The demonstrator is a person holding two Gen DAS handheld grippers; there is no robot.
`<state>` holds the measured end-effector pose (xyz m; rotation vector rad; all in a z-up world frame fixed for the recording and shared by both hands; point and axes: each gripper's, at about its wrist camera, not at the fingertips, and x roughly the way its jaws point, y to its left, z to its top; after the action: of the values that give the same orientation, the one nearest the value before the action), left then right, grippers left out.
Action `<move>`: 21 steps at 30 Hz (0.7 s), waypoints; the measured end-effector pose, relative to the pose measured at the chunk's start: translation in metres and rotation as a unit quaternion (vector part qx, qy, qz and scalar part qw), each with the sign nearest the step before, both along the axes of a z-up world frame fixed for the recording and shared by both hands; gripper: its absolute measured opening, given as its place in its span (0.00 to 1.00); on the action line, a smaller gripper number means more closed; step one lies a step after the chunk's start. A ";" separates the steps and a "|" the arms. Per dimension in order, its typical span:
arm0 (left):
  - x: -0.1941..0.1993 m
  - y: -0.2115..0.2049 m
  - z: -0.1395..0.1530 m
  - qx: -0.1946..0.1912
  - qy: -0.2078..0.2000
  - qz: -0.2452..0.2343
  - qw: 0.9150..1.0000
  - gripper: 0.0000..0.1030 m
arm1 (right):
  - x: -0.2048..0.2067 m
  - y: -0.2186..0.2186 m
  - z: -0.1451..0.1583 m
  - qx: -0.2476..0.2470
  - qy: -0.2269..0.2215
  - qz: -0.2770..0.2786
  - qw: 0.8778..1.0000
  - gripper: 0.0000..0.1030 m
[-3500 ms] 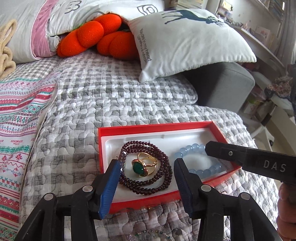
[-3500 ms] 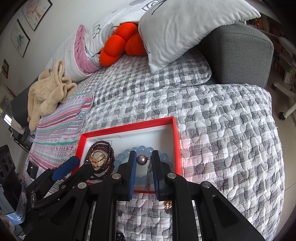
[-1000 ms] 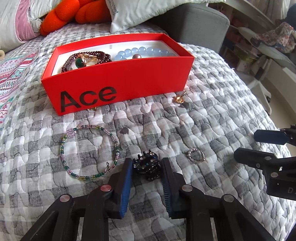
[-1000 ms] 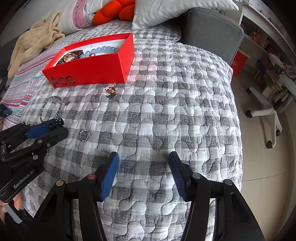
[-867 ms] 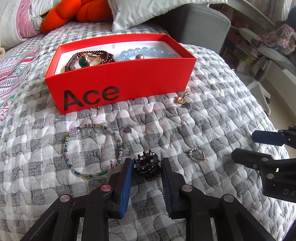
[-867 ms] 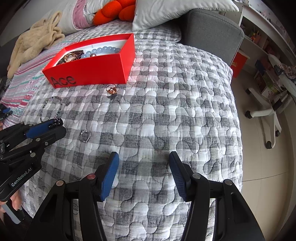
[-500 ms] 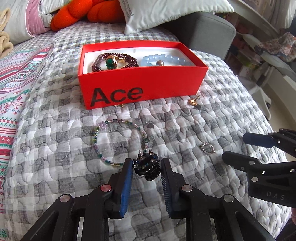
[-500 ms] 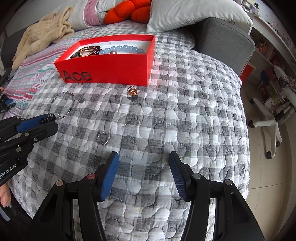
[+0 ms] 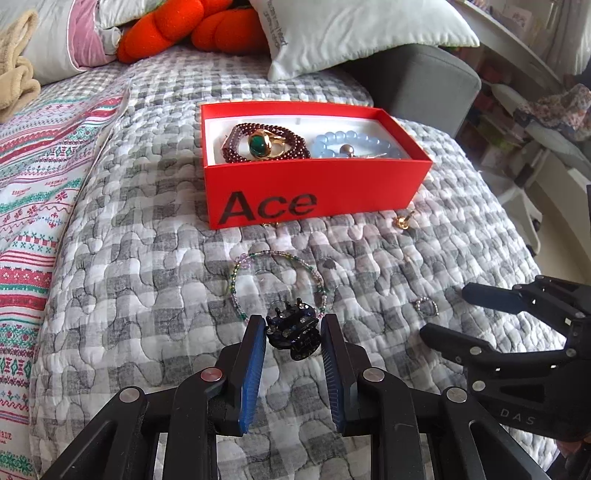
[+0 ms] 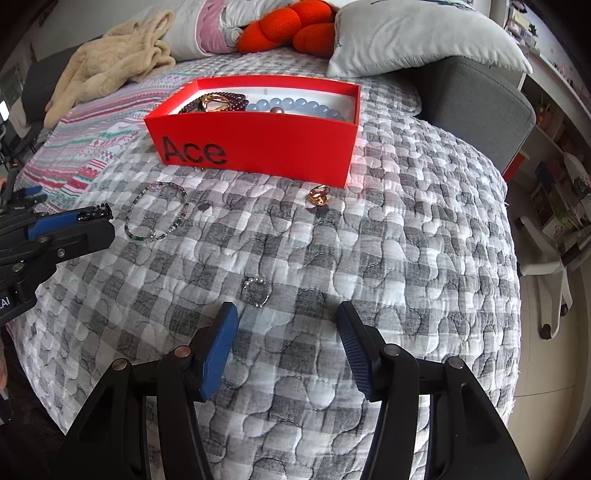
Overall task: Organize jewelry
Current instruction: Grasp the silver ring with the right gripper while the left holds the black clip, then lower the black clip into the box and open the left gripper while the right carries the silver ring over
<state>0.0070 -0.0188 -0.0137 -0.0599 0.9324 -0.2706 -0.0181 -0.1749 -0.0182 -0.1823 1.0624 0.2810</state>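
Note:
My left gripper is shut on a black jewelled hair clip and holds it above the quilt, in front of the red "Ace" box. The box holds a dark red bead bracelet, a gold ring with a green stone and a pale blue bead bracelet. A green bead bracelet, a gold ring and a small pearl ring lie on the quilt. My right gripper is open and empty, just short of the pearl ring.
The grey checked quilt drops off at the right and front edges. A white pillow, orange cushions and a beige blanket lie behind the box. A grey sofa arm stands at the back right.
My left gripper has lifted the hair clip off the quilt and carried it toward the box. My right gripper has moved forward to the pearl ring and stayed open.

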 end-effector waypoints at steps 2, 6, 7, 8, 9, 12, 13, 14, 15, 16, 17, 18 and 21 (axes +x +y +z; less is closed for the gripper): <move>0.001 0.002 0.000 -0.001 0.001 0.004 1.000 0.24 | -0.002 0.007 -0.001 -0.010 -0.005 0.010 1.000 0.55; 0.002 0.007 0.000 -0.005 0.005 0.010 1.000 0.24 | -0.002 0.017 -0.001 -0.014 -0.012 0.022 1.000 0.45; 0.002 0.008 0.001 -0.006 0.004 0.010 1.000 0.24 | -0.001 0.018 -0.002 -0.012 -0.011 0.019 1.000 0.45; 0.001 0.009 0.001 -0.007 0.004 0.010 1.000 0.24 | 0.001 0.018 -0.002 -0.010 -0.010 0.014 1.000 0.43; 0.000 0.010 0.002 -0.007 0.004 0.010 1.000 0.24 | 0.002 0.019 -0.002 -0.009 -0.009 0.011 1.000 0.40; -0.001 0.015 0.003 -0.007 0.003 0.010 1.000 0.24 | 0.003 0.024 -0.002 -0.010 -0.013 0.012 1.000 0.31; -0.002 0.017 0.003 -0.007 0.003 0.012 1.000 0.24 | 0.004 0.027 -0.003 -0.012 -0.015 0.013 1.000 0.29; -0.002 0.020 0.003 -0.007 0.003 0.013 1.000 0.24 | 0.004 0.030 -0.003 -0.013 -0.015 0.014 1.000 0.25; -0.002 0.022 0.003 -0.008 0.004 0.014 1.000 0.24 | 0.005 0.031 -0.003 -0.013 -0.016 0.014 1.000 0.21; -0.002 0.025 0.003 -0.010 0.005 0.015 1.000 0.24 | 0.006 0.035 -0.004 -0.011 -0.015 0.015 1.000 0.19; -0.002 0.027 0.004 -0.015 0.007 0.016 1.000 0.24 | 0.006 0.035 -0.004 -0.010 -0.014 0.013 1.000 0.18; -0.002 0.030 0.004 -0.021 0.010 0.017 1.000 0.24 | 0.007 0.036 -0.003 -0.011 -0.014 0.012 1.000 0.17; -0.002 0.036 0.004 -0.026 0.012 0.021 0.999 0.24 | 0.008 0.035 -0.003 -0.010 -0.010 0.008 1.000 0.17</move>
<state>0.0050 0.0173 -0.0097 -0.1302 0.9475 -0.2552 -0.0103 -0.1396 -0.0209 -0.2108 1.0445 0.2819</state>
